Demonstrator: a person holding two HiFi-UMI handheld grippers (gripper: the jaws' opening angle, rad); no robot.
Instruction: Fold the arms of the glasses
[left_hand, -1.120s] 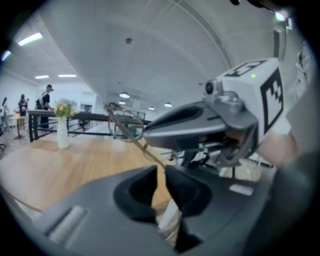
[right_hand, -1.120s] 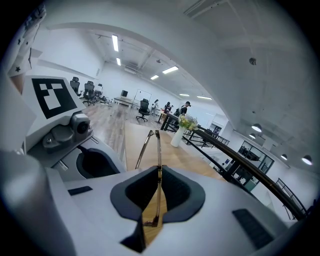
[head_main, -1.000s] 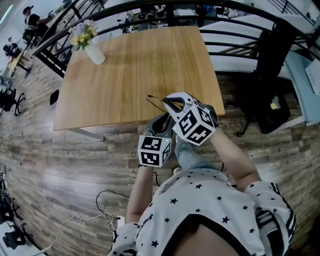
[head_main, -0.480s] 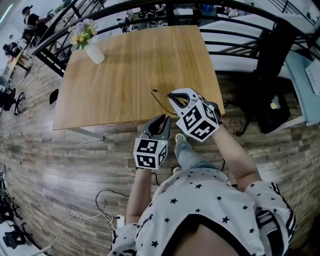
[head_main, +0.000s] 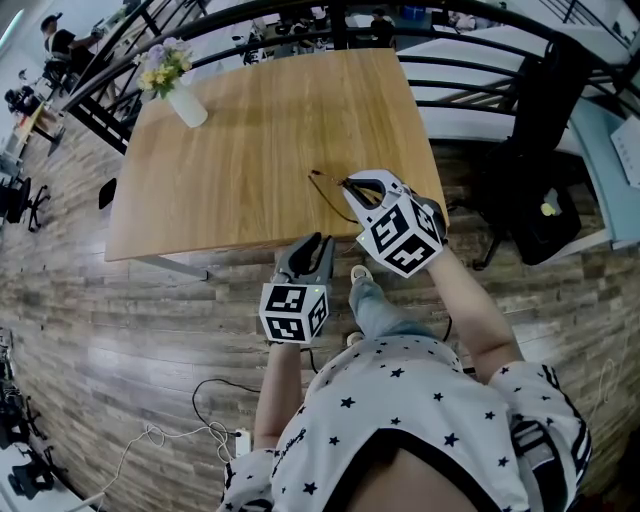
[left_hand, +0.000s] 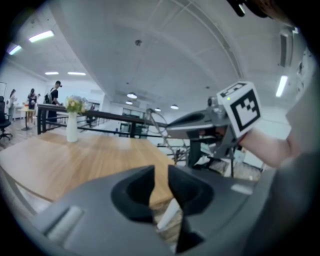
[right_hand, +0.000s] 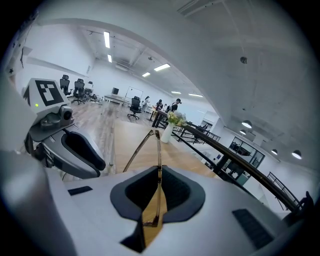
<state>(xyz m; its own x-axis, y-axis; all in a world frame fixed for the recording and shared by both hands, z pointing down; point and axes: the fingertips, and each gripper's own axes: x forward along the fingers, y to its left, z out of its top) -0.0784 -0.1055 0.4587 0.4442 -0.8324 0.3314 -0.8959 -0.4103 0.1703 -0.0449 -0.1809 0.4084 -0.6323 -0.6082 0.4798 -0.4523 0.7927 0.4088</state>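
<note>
As the head view is read from its lower edge upward, the items stand as follows.

1. Left gripper (head_main: 312, 245), lower centre, off the near table edge and apart from the work. Jaws have a narrow gap with nothing between them, and they have just been opening. Through the gap its own view shows only table edge and floor.

2. Right gripper (head_main: 352, 185), just above and to the right, over the table's near right corner. Jaws are clamped on the glasses (right_hand: 158, 150), the pads pressing one thin amber bar that runs straight up the middle of its own view.

3. The glasses are held in the air above the wooden table (head_main: 250, 140), not lying on it. A second thin bar slants from the far end toward the left of the right gripper view. This is probably an arm not yet folded. Which part of the frame is clamped cannot be told.

4. Handling note, as a judgement: the right clamp should stay fixed and level while the left gripper comes in from the side. It should meet the splayed bar partway along and swing it gently about its hinge. A push across the hinge's plane would risk twisting so slight a frame.

5. White vase (head_main: 190, 108) with flowers, upper left corner of the table, well apart from the work.

6. Black railing (head_main: 460, 75), beyond the far edge.
</note>
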